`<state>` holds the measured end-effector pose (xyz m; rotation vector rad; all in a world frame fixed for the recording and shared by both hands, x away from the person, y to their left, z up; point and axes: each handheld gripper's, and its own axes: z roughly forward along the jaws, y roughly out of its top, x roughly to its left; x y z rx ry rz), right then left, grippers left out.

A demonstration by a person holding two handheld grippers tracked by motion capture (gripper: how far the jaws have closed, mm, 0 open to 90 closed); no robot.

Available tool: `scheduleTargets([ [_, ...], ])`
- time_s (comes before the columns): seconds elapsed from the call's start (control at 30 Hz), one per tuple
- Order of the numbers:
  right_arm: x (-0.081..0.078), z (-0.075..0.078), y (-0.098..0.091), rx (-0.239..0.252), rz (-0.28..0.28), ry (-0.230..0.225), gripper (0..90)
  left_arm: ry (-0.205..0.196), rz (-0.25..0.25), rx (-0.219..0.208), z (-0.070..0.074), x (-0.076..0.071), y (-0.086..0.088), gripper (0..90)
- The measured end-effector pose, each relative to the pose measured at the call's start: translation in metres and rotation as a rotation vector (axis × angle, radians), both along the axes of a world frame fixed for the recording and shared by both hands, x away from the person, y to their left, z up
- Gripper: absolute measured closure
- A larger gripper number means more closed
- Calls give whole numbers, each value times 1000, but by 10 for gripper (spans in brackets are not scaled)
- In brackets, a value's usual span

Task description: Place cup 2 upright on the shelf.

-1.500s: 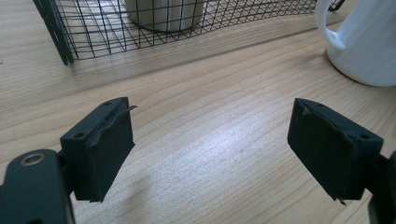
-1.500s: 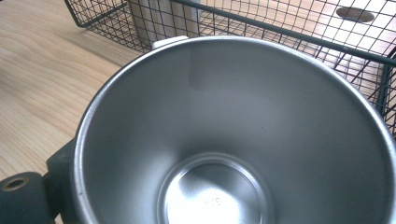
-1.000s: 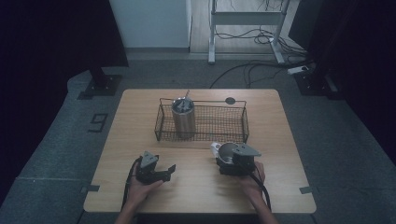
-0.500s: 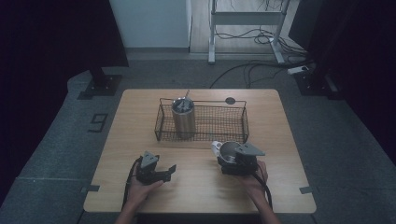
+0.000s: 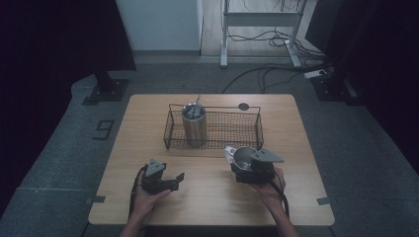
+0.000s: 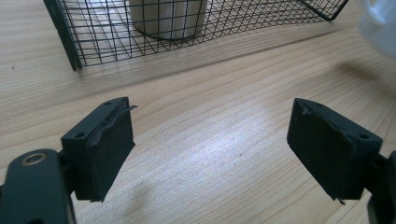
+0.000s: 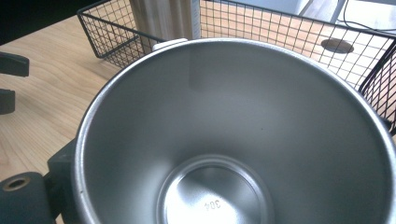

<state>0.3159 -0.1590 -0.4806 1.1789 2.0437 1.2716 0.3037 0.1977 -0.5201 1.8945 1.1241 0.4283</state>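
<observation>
A steel cup (image 5: pixel 242 157) with a white handle is held in the right tool (image 5: pixel 253 168), just near of the wire basket (image 5: pixel 213 129); its empty bowl shows "304" stamped in the bottom. A taller steel tumbler (image 5: pixel 193 124) stands upright in the basket's left part.

You had pale, straight-grained wood in the table (image 5: pixel 207 197), a black square-mesh wire basket (image 5: pixel 217 131) on it, a brushed silver steel tumbler (image 5: pixel 193 123) inside, a plain silver steel cup (image 7: pixel 233 140) with a white handle (image 5: pixel 229 153), and matte black gripper pads (image 6: pixel 105 144).
</observation>
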Motion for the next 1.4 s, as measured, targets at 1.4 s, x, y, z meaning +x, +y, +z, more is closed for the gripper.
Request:
scheduleTargets([
  [1.4,27,55,-12,43,-30,-38,68,24,-21,6,-4,1,-2,151],
])
